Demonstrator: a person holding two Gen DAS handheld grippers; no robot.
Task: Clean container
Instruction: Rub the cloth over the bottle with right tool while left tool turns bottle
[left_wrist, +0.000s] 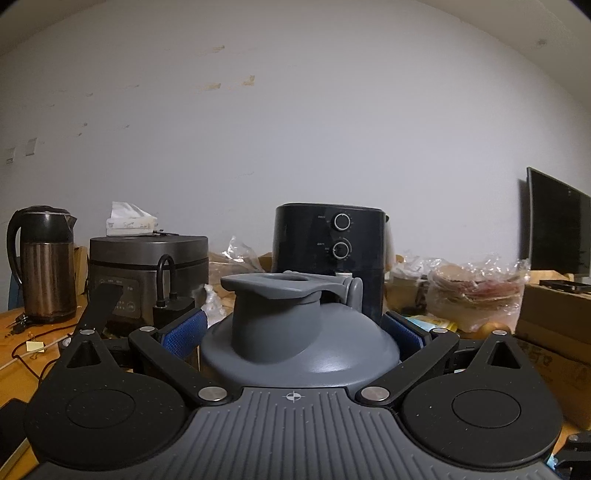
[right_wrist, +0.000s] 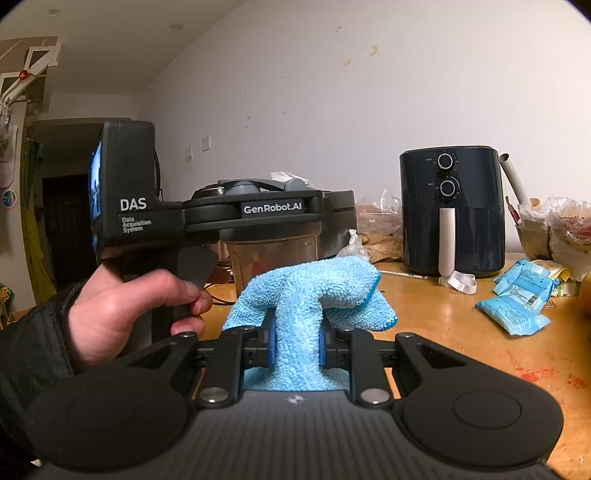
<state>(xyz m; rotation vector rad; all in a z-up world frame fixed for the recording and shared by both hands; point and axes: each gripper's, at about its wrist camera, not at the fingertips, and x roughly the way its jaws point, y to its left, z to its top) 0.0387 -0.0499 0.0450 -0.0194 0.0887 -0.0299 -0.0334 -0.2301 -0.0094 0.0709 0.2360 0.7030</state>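
Note:
The container (right_wrist: 273, 258) is a see-through jar with brownish smears inside and a grey flip-spout lid (left_wrist: 280, 325), standing upright on the wooden table (right_wrist: 461, 332). My left gripper (left_wrist: 293, 332) is shut on it just under the lid, one blue pad (left_wrist: 184, 332) on each side. From the right wrist view, that left gripper (right_wrist: 273, 214) reaches in from the left, held by a person's hand (right_wrist: 122, 314). My right gripper (right_wrist: 297, 347) is shut on a light blue microfibre cloth (right_wrist: 325, 291), which bunches up in front of the jar's lower part and hides it.
A dark air fryer (right_wrist: 450, 210) stands behind at the right. A rice cooker (left_wrist: 147, 266) with a tissue box on top and a kettle (left_wrist: 44, 262) stand to the left. Blue packets (right_wrist: 517, 295), plastic bags (left_wrist: 476, 291), a cardboard box (left_wrist: 554, 325) and a monitor (left_wrist: 557, 236) crowd the right.

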